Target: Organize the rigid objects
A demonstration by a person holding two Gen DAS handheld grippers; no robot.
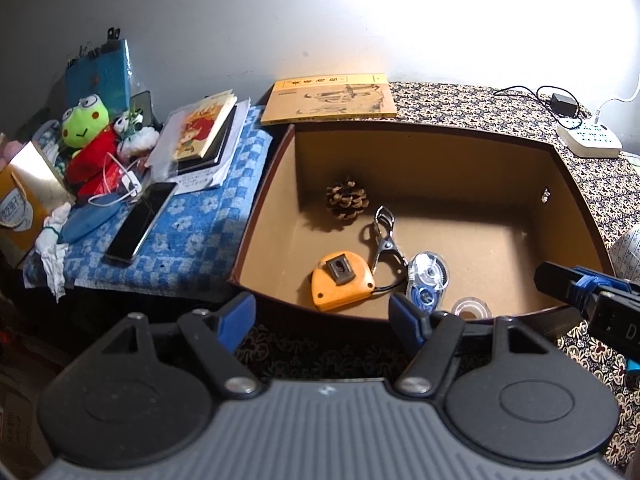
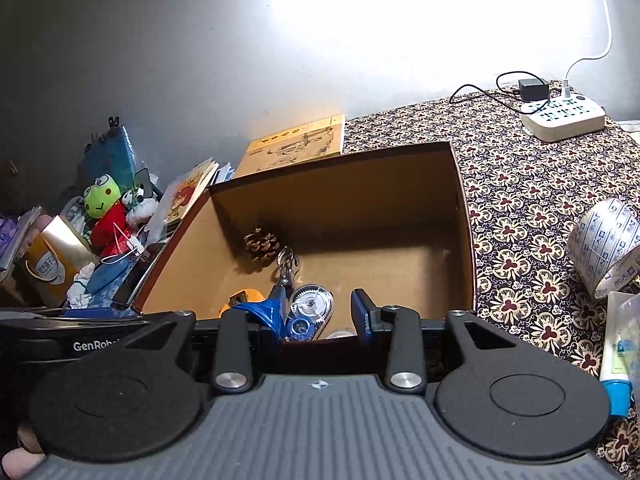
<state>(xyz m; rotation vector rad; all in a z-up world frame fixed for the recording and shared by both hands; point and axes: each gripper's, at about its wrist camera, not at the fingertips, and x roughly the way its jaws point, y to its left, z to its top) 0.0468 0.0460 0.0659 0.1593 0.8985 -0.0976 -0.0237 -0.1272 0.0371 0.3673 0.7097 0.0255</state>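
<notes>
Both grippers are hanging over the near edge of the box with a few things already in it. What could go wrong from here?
1. The small clear tape roll lies tight against the box's near wall, below the left gripper; the rim may block a grasp there.
2. The tape measure, eyelash curler and correction tape lie bunched together, so a new item could land on them.
3. The right gripper is close beside; the two may bump.

in the right wrist view the orange tape measure (image 2: 244,298) shows only a sliver behind the gripper's left finger (image 2: 260,314). the small clear tape roll (image 2: 340,334) is mostly hidden there. the white tube (image 2: 618,360) is cut off by the right edge.
</notes>
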